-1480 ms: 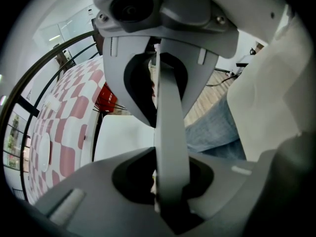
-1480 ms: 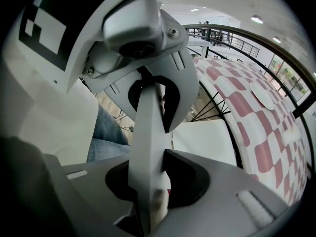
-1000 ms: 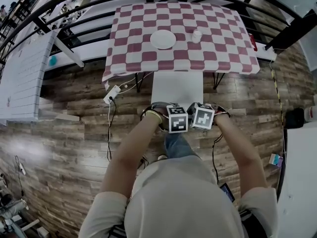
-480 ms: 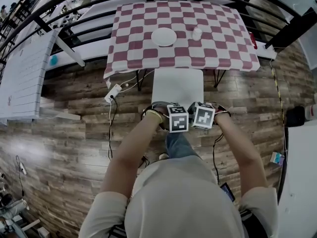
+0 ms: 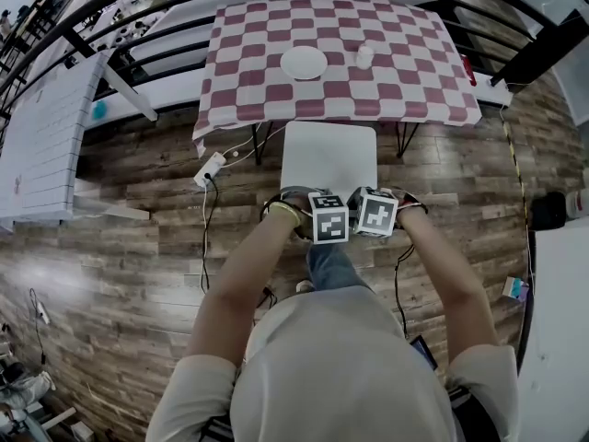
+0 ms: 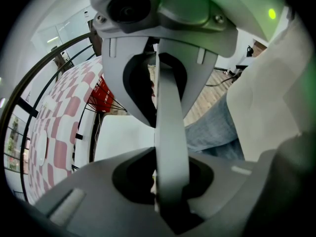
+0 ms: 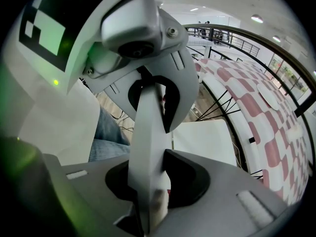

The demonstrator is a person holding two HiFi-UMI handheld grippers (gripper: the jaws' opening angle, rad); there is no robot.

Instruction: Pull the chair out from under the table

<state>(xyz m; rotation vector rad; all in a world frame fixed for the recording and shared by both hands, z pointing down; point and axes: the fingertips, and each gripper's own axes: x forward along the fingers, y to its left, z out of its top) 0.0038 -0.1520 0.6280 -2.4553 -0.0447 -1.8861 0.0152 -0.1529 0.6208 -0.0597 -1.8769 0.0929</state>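
Since the chair [image 5: 329,155] is what we are working on, we start there. Its white seat [image 5: 317,168] lies over the wooden floor [image 5: 138,238] straight ahead of us. Nearly all of it is in the open, and only its far edge meets the hanging hem of the checked cloth [image 5: 239,99]. The backrest [image 6: 170,132] is on our side, seen edge-on from above, and both tools sit on its top edge, side by side and almost touching.

The left gripper [image 5: 327,212] is clenched on the backrest. In the left gripper view the pale slab runs between the two dark jaws, with the seat on one side and our jeans-clad leg [image 5: 329,267] on the other. The right gripper [image 5: 375,210] grasps the same backrest just beside it, and the right gripper view shows the slab pinched between its jaws in the same way. Both tools point steeply downward.

Beyond the chair stands the table [image 5: 423,44], wholly covered by the red-and-white cloth. A white plate [image 5: 304,63] rests near its middle, and a small white cup [image 5: 365,57] stands just to the right of the plate, apart from it. On the floor to the left of the seat lies a white power strip [image 5: 211,168]. A black railing [image 5: 110,26] curves round behind the table, and a white slatted surface [image 5: 41,145] fills the far left.
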